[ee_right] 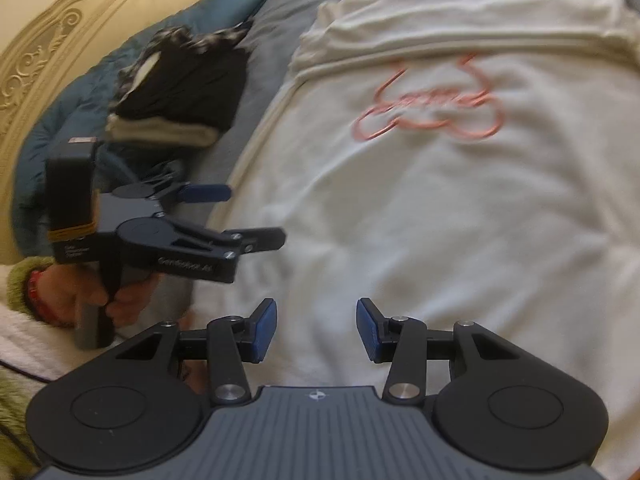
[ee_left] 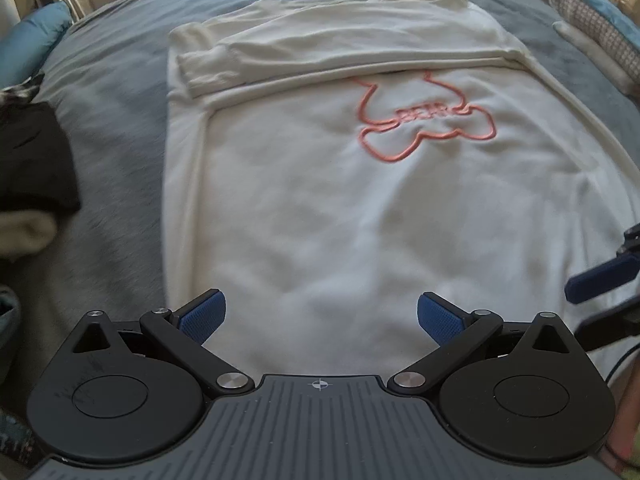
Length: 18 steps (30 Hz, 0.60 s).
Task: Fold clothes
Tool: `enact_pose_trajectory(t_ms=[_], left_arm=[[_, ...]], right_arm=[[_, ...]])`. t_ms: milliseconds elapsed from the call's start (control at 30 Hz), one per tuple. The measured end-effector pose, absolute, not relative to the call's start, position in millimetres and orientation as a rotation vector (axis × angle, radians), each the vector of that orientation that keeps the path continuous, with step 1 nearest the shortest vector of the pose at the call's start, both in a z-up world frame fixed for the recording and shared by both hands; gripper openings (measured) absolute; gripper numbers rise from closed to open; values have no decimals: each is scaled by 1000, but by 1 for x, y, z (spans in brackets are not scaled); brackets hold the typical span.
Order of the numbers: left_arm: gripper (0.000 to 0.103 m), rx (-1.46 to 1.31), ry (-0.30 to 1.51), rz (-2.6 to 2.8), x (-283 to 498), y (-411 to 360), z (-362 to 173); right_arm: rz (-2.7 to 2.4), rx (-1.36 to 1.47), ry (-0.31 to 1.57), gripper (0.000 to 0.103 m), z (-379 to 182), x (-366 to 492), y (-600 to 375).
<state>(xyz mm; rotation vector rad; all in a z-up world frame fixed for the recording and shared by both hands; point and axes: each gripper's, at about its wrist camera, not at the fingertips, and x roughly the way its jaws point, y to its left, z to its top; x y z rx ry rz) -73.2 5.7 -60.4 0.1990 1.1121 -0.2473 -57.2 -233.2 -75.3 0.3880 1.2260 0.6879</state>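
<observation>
A white sweatshirt (ee_left: 320, 200) with a pink bear outline (ee_left: 424, 120) lies flat on the grey-blue bed cover (ee_left: 120, 120). One sleeve (ee_left: 240, 60) is folded across its far part. My left gripper (ee_left: 320, 316) hovers over the near hem, open wide with nothing between its blue pads (ee_left: 202, 316). In the right wrist view the sweatshirt (ee_right: 440, 220) fills the middle, and my right gripper (ee_right: 316, 330) stands open above it, also holding nothing. The left gripper (ee_right: 256, 216), held by a hand (ee_right: 92, 300), sits at the sweatshirt's left edge. The right gripper (ee_left: 576, 310) shows at the left wrist view's right edge.
A stack of folded clothes (ee_right: 180, 92), black on cream, lies on the bed to the left of the sweatshirt, also seen as the stack (ee_left: 32, 160). A teal duvet (ee_right: 60, 140) and a carved headboard (ee_right: 60, 40) lie beyond it. A checkered cushion (ee_left: 592, 20) is at the far right.
</observation>
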Motion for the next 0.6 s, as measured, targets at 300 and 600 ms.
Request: enact_pose_trajectory(t_ms=[300,600], left_arm=[[102,113,1123,-199,-86,39,-56],[88,-77,1103,-139,-73,98,-48]], right_arm=[[724,416,1309,47,-86,-67,-209],[694,416,1315,48,-86,-71,-210]])
